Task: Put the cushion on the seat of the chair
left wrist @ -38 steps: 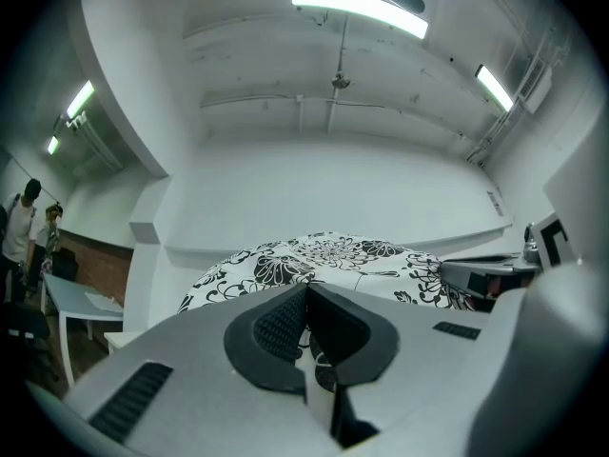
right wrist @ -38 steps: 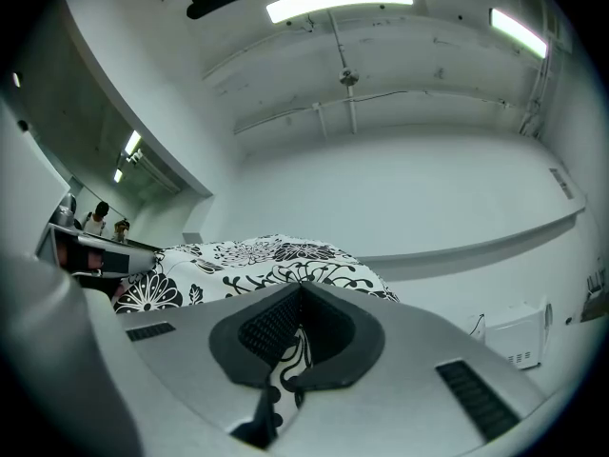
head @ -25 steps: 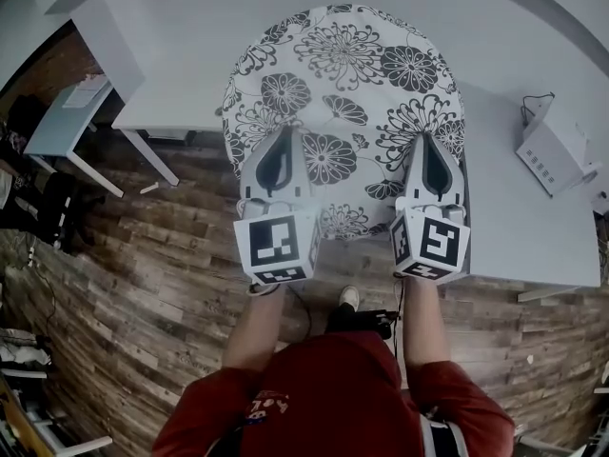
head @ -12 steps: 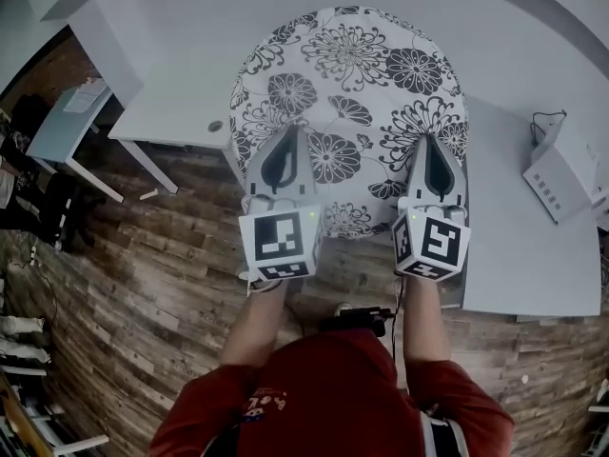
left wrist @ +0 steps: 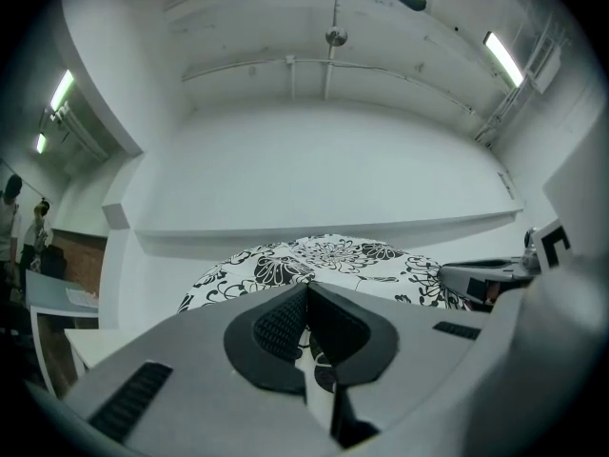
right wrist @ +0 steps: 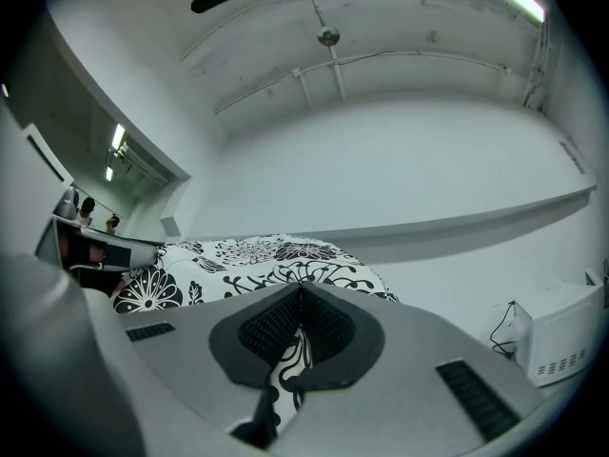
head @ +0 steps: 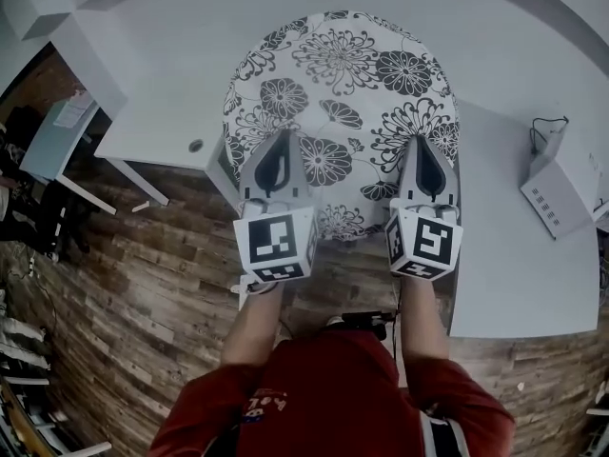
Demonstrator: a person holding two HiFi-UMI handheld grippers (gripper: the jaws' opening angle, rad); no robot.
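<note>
Cushion (head: 344, 84) in tight pinch of left tongs (head: 276, 139) and right tongs (head: 422, 145), above white desk (head: 162, 74).

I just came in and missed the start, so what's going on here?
A person grips a round white cushion with black flower print by its near edge, the left gripper and the right gripper each shut on it. It is held out over a white desk and the wooden floor. No chair shows in any view, so it isn't placed yet.
</note>
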